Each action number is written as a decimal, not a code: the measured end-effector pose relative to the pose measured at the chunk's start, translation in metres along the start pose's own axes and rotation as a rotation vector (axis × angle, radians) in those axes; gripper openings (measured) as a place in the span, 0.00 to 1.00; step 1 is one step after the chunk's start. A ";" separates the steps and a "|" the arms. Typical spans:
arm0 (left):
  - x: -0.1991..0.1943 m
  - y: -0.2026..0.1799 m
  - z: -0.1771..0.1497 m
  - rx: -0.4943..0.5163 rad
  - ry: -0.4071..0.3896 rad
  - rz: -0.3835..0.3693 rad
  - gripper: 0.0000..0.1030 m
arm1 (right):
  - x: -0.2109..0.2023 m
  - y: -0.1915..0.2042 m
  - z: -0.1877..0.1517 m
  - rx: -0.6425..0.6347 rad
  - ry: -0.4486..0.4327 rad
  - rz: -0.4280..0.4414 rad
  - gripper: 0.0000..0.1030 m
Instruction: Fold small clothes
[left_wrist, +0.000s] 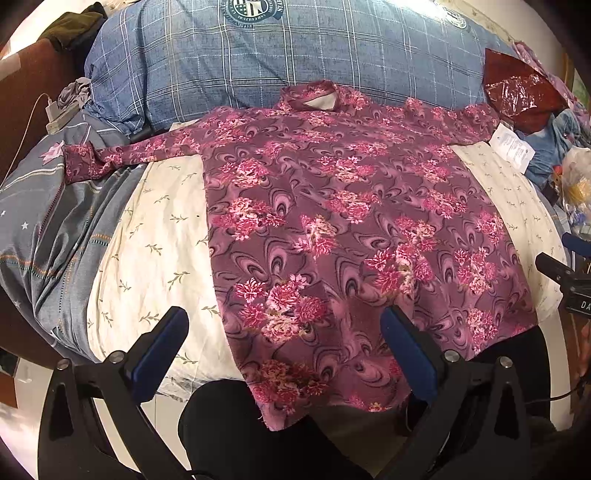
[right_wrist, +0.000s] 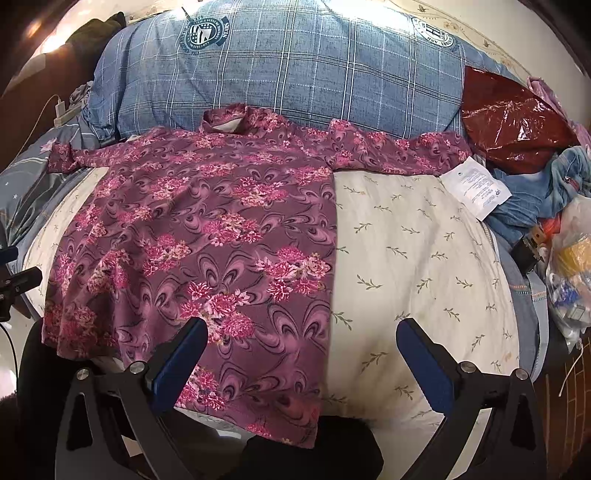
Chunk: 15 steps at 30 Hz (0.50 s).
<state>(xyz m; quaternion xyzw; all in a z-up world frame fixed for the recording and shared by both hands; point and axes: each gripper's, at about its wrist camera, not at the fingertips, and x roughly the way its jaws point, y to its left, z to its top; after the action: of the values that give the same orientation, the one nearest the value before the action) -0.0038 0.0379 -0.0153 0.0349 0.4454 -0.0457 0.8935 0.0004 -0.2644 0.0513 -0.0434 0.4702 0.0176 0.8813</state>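
Observation:
A purple shirt with pink flowers (left_wrist: 332, 221) lies flat on a cream sheet (left_wrist: 159, 236), collar far, both sleeves spread out, hem hanging over the near edge. It also shows in the right wrist view (right_wrist: 207, 236). My left gripper (left_wrist: 284, 325) is open and empty, held above the shirt's lower left part near the hem. My right gripper (right_wrist: 303, 332) is open and empty, held above the shirt's right side edge near the hem. The right gripper also shows at the right edge of the left wrist view (left_wrist: 565, 266).
A blue checked quilt (left_wrist: 288, 55) is piled behind the collar. A red plastic bag (right_wrist: 513, 125), a white paper label (right_wrist: 476, 188), jeans (right_wrist: 543, 192) and a bag of small items (right_wrist: 572, 266) lie right. A grey duvet (left_wrist: 48, 229) and a charger (left_wrist: 59, 114) lie left.

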 end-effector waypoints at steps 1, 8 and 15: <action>0.001 0.000 0.001 -0.002 0.003 0.000 1.00 | 0.000 0.000 0.000 0.000 0.001 -0.001 1.00; 0.007 0.000 0.004 -0.005 0.019 0.003 1.00 | 0.004 -0.002 0.000 0.005 0.005 0.005 1.00; 0.014 0.006 0.004 -0.036 0.037 0.000 1.00 | 0.011 -0.008 -0.001 0.030 0.013 0.011 1.00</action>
<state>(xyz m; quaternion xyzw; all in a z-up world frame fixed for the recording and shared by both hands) 0.0086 0.0431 -0.0234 0.0196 0.4626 -0.0369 0.8856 0.0061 -0.2729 0.0420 -0.0277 0.4765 0.0149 0.8786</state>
